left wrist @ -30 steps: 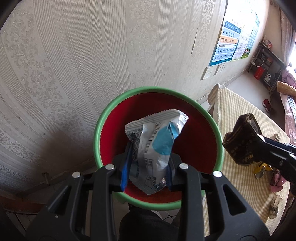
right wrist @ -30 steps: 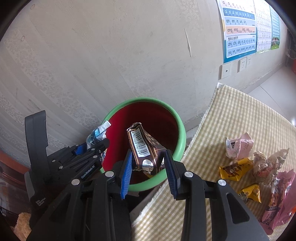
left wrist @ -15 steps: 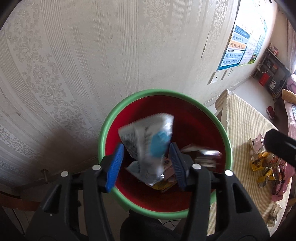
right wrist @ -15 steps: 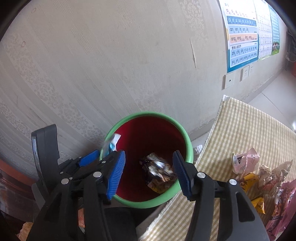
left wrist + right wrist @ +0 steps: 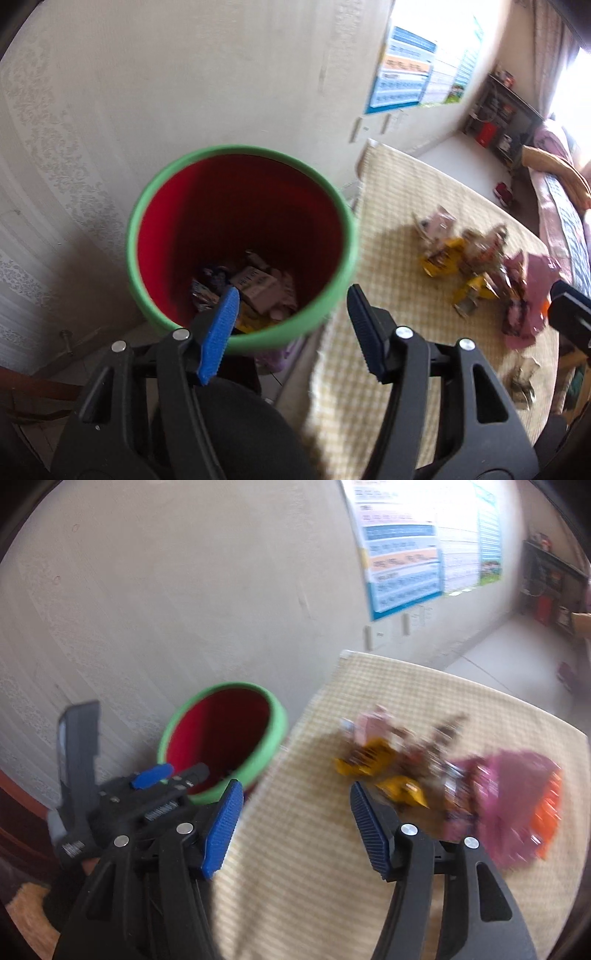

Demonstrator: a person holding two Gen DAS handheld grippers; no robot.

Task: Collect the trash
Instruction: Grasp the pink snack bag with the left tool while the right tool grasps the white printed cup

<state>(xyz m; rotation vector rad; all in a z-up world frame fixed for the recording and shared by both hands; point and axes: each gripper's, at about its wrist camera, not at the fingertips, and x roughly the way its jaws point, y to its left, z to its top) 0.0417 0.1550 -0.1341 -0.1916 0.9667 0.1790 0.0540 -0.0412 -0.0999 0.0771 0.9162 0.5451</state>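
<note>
Left wrist view: our left gripper [image 5: 291, 321] hangs released and empty, its jaws having just been opening, above the bin [image 5: 147, 295] holding wrappers [image 5: 255, 288]. Right wrist view: our right gripper [image 5: 295, 823], jaws likewise just opening, empty over the tablecloth [image 5: 314, 867]; remaining wrappers [image 5: 399, 775] lie beside the bin [image 5: 273, 734].

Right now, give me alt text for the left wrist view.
The open, empty left gripper hangs over a green-rimmed red bin with wrappers at its bottom. More wrappers lie on a checked cloth to the right.
</note>
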